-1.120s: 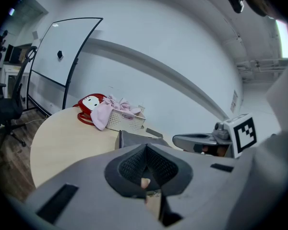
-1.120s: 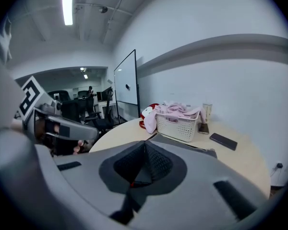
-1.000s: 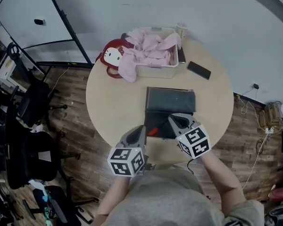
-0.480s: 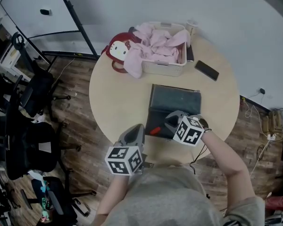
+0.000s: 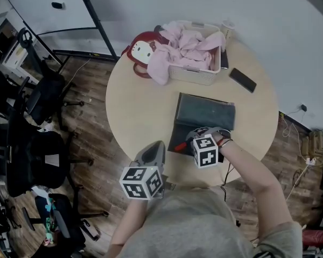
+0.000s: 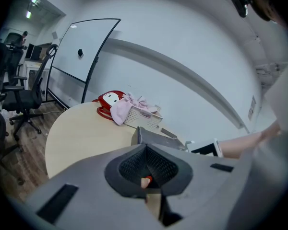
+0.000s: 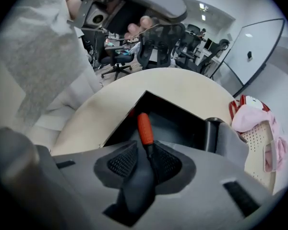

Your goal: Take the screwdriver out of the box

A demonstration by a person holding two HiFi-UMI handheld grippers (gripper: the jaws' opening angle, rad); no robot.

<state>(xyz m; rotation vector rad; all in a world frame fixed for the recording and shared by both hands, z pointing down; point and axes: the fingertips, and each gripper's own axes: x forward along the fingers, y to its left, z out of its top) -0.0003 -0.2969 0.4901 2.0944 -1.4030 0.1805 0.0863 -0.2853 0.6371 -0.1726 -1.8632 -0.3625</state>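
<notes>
At the box's [image 5: 204, 114] near edge, the right gripper [image 7: 145, 152] pinches only the screwdriver's [image 7: 145, 127] thin shaft, so it may pivot loose, while the left gripper [image 6: 145, 169] hangs closed and empty.

This is an office. Black swivel chairs [image 5: 29, 160] crowd the wood-pattern floor [image 5: 89, 93] beside a round desk [image 5: 140, 112], and a big whiteboard [image 5: 48, 7] on a black frame stands against the wall. Farther back there are more chairs [image 7: 158, 40] at rows of work desks [image 7: 116, 41] under ceiling strip lights [image 7: 201, 6], with what may be monitors, though they are too small to be sure. Cables [image 5: 299, 144] trail along the floor.
</notes>
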